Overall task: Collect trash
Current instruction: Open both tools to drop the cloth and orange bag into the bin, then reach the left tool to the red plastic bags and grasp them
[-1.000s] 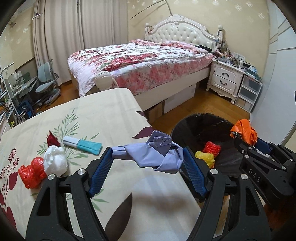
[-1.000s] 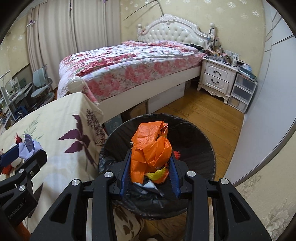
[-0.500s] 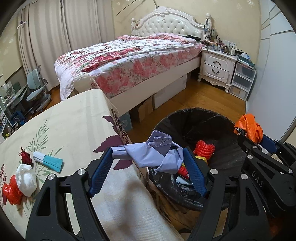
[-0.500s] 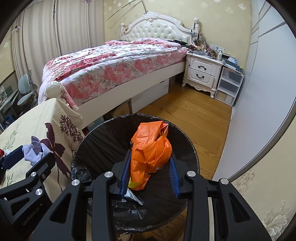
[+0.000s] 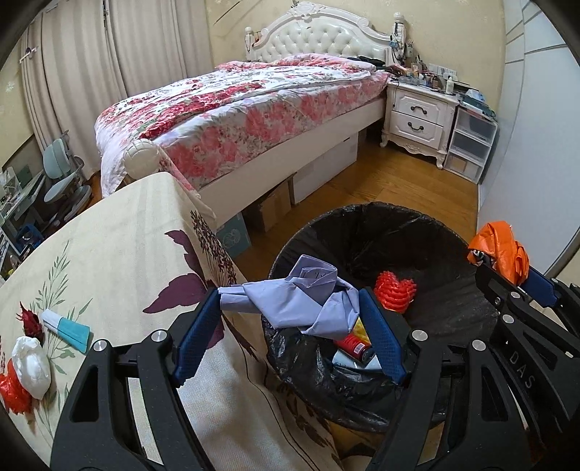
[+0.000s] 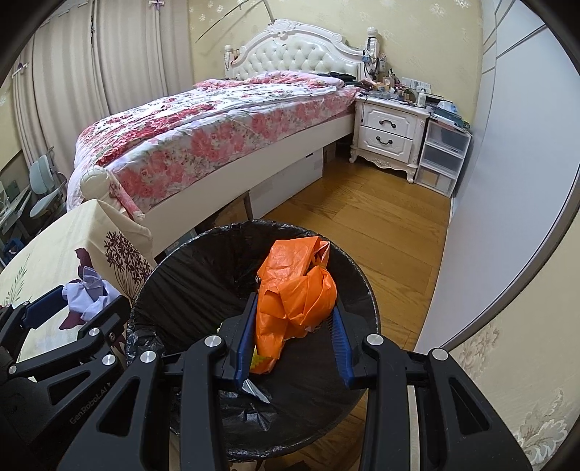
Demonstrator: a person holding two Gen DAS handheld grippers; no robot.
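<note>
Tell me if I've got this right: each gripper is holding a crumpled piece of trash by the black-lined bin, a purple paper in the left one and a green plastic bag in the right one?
Nearly. The bag in the right gripper is orange, not green: the right wrist view shows the orange plastic bag clamped over the bin. The rest holds: the left gripper holds the purple paper.

I see a big bed with a pink flowery blanket (image 6: 224, 123) and a white puffy headboard (image 6: 301, 58). Beside it stands a white nightstand with two drawers (image 6: 389, 132). The floor is brown wood (image 6: 380, 232). Long pale curtains (image 6: 94, 65) hang by the yellow flowery wall (image 6: 417, 32).
</note>
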